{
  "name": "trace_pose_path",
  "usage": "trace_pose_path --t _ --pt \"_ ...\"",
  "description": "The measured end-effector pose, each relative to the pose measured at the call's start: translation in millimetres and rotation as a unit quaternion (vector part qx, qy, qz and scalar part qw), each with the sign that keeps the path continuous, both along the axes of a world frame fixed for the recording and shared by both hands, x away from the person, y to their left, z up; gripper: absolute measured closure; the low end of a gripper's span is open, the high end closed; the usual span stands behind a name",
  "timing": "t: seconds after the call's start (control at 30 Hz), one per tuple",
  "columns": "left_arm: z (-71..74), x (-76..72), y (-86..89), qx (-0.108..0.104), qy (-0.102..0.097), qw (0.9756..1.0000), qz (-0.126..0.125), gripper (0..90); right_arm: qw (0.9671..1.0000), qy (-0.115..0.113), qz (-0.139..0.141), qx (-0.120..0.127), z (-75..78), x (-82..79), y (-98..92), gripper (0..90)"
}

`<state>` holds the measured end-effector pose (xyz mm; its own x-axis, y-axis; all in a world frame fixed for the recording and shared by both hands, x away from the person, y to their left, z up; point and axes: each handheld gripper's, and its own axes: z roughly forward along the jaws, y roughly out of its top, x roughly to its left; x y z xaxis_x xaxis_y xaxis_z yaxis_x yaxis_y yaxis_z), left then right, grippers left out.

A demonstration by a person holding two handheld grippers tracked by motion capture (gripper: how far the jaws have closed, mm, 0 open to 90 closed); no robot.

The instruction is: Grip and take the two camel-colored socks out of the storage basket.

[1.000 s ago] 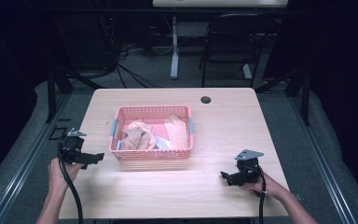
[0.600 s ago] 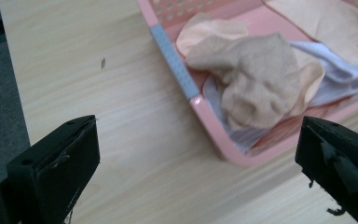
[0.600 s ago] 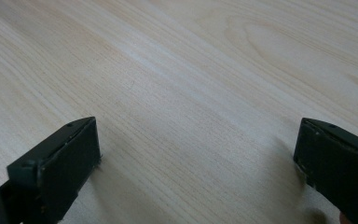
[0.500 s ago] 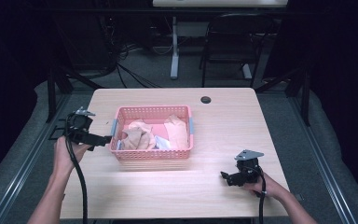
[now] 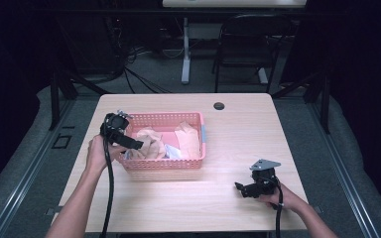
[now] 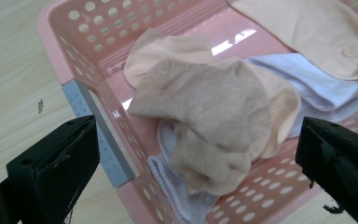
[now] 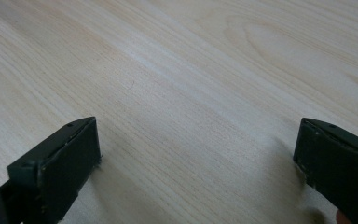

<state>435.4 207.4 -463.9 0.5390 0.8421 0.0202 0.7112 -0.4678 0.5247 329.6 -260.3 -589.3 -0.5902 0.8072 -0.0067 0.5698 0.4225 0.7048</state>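
A pink perforated basket point(image 5: 161, 164) stands on the left half of the wooden table point(image 5: 243, 139). It holds a crumpled beige sock point(image 5: 149, 141), a flatter beige sock point(image 5: 187, 139) and a pale white-blue sock point(image 5: 171, 151). My left gripper point(image 5: 131, 144) hangs over the basket's left end, open, its jaws wide on either side of the crumpled beige sock point(image 6: 214, 116) without touching it. My right gripper point(image 5: 242, 189) rests low at the table's front right, open over bare wood point(image 7: 196, 93).
The basket wall point(image 6: 51, 42) has a grey handle block point(image 6: 98, 135) just under my left jaw. A small black grommet point(image 5: 219, 105) sits near the table's far edge. A dark chair point(image 5: 245, 44) and cables stand behind the table.
My left gripper has travelled from the table's front left, up and right, to hover over the basket's left end. The right gripper has stayed put.
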Motion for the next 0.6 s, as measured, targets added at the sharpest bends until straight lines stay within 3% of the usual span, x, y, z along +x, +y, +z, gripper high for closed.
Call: trace_pose_path --t 0.17,0.23,0.27,0.33,0.37,0.43,0.6 --pt "-11.4 8.3 -13.6 0.008 0.026 0.9995 -0.014 0.5 1.0 0.0 0.0 0.001 0.0 0.0 0.0 0.0" --pt "-14.8 10.4 -18.6 0.015 0.036 0.999 -0.022 6.9 1.0 0.0 0.0 0.0 0.0 0.0 0.0 0.0" --pt "-19.3 12.8 -23.0 0.022 0.051 0.9981 -0.027 15.8 1.0 0.0 0.0 0.0 0.0 0.0 0.0 0.0" --pt "-21.9 14.0 -24.7 0.024 0.057 0.9977 -0.027 16.4 1.0 0.0 0.0 0.0 0.0 -0.1 0.0 0.0" --pt "-26.4 16.2 -27.0 0.028 0.07 0.9968 -0.026 20.0 1.0 0.001 0.001 0.001 0.0 -0.2 0.0 0.0" --pt "-27.4 17.0 -27.1 0.033 0.073 0.9964 -0.026 24.9 1.0 0.0 0.003 0.002 -0.1 0.0 -0.1 0.0" --pt "-31.9 20.5 -27.0 0.068 0.096 0.9931 -0.005 37.2 1.0 0.001 0.004 0.002 -0.1 -0.1 -0.2 0.0"
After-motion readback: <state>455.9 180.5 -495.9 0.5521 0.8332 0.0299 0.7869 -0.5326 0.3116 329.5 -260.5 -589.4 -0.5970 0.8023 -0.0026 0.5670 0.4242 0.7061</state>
